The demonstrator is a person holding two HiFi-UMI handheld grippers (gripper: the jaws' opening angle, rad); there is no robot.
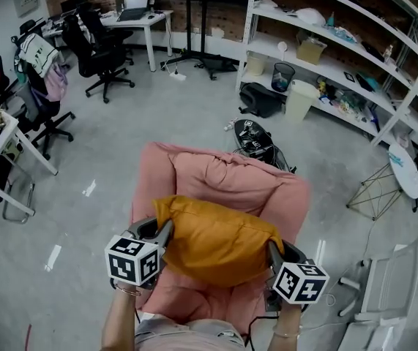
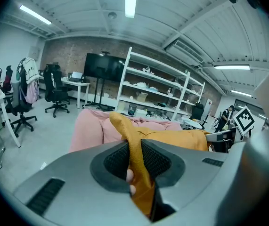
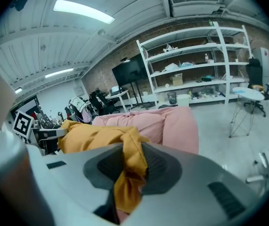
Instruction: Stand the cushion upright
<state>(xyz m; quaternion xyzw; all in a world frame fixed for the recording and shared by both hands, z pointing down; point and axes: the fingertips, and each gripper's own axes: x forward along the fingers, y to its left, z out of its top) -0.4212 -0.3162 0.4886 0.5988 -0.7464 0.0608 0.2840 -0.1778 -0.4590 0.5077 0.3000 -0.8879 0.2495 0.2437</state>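
while over armchair (image 1: 223, 174), cushion (image 1: 216, 240) in both tongs (image 2: 135, 161) (image 3: 133, 166)

**A:** Entry one, the thing between the fingers?

**B:** Cushion (image 1: 216, 243): mustard yellow, plain weave.

**A:** The tools themselves?

**B:** Left gripper (image 2: 134, 147) and right gripper (image 3: 132, 150): grey shells with black ribbed pads (image 2: 158, 158). There is a marker cube (image 1: 132, 260) on each, with black squares on white.

**A:** Beyond the fingertips?

**B:** Armchair (image 1: 223, 174): dusty pink, plain. Floor (image 1: 106, 145): pale grey with a few white marks. Shelves (image 1: 318, 57): white. Back wall (image 2: 68, 55): reddish-brown brick.
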